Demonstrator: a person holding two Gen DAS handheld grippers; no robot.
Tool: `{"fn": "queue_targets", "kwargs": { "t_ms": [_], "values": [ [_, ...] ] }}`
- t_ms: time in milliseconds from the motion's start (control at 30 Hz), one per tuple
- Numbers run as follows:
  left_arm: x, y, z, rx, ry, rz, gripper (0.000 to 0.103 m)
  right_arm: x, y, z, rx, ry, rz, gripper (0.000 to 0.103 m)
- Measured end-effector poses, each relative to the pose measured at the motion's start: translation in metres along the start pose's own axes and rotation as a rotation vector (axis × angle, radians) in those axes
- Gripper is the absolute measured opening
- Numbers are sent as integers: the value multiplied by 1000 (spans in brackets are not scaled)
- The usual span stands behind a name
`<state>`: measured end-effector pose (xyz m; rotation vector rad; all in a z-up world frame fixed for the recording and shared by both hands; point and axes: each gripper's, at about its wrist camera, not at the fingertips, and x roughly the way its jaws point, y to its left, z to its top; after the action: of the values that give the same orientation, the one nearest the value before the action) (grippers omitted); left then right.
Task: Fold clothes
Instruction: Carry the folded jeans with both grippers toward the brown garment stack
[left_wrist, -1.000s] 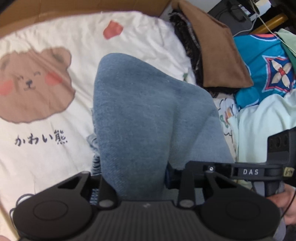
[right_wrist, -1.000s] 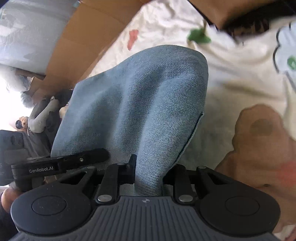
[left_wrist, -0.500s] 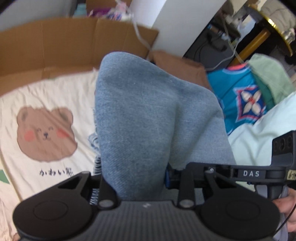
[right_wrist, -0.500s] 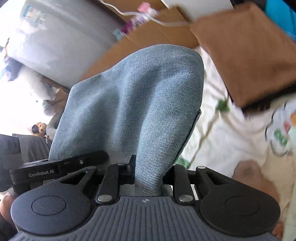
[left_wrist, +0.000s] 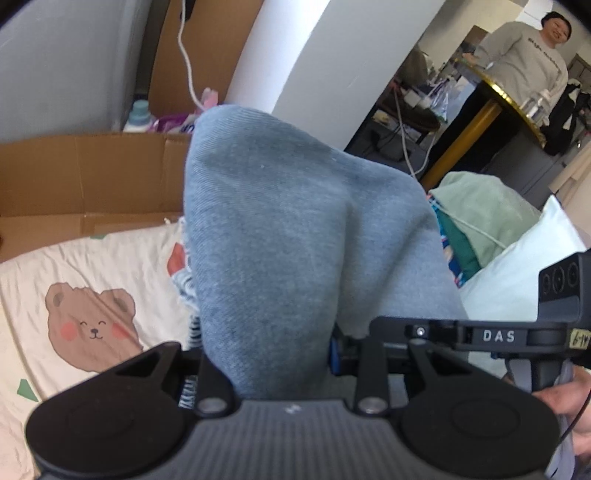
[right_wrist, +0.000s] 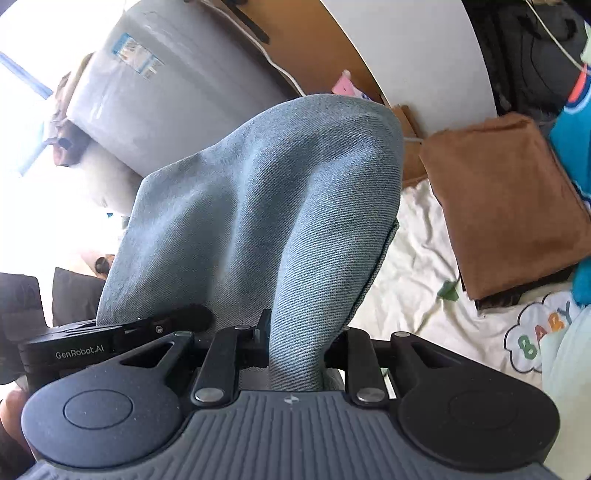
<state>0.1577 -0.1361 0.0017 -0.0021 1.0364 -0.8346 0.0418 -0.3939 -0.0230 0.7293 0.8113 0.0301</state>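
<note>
Holding blue denim garment (left_wrist: 295, 240) aloft between both tools: left gripper (left_wrist: 273, 354) clamped on one fold of the cloth, right gripper (right_wrist: 295, 350) clamped on another, fabric bulging up and forward out of each pair of fingers. Grips sit close together, side by side, each tool visible at the edge of the other's view; likely so the held edge stays gathered while the rest hangs. Frayed hem (left_wrist: 184, 291) dangling below, over the bear-print sheet (left_wrist: 92, 325). Garment off the bed surface where visible; lower part hidden behind the cloth itself. Folded brown cloth (right_wrist: 509, 203) lying on the sheet to the right, beside a teal printed piece (right_wrist: 576, 122). Stage of folding not determinable: fits lifting to lay out or carrying a half-folded piece.
</note>
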Motion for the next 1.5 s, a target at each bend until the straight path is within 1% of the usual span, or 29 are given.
{"fn": "queue_targets", "kwargs": {
  "t_ms": [100, 233, 333, 500, 567, 800, 900, 1000, 1067, 1233, 1400, 1500],
  "values": [
    [-12, -5, 3, 6, -8, 5, 35, -9, 0, -1, -9, -17, 12, 20],
    [3, -15, 3, 21, 6, 22, 35, -5, -3, -8, -21, -21, 10, 21],
    [8, -18, 6, 17, 18, 22, 35, -6, -9, 0, -19, -21, -14, 21],
    [26, -18, 10, -14, 8, 9, 35, 1, -20, 9, -37, -12, -52, 21],
    [37, -18, 11, -19, 11, 4, 35, 6, -27, 13, -58, -5, -67, 21],
    [76, -20, 14, -29, 25, -14, 35, 19, -60, 31, -57, 25, -93, 21],
    [93, -21, 16, -34, 31, -22, 35, 24, -69, 37, -85, 31, -119, 21],
    [111, -20, 20, -37, 43, -21, 35, 33, -87, 41, -75, 32, -108, 21],
    [122, -20, 23, -40, 46, -20, 35, 38, -99, 45, -62, 28, -101, 21],
    [156, -18, 26, -70, 54, -26, 35, 48, -126, 53, 3, 9, -130, 21],
    [197, -13, 27, -103, 95, -30, 35, 69, -162, 57, 69, 12, -170, 21],
    [222, -9, 30, -107, 104, -31, 35, 84, -188, 64, 108, 21, -162, 21]
  ]
}}
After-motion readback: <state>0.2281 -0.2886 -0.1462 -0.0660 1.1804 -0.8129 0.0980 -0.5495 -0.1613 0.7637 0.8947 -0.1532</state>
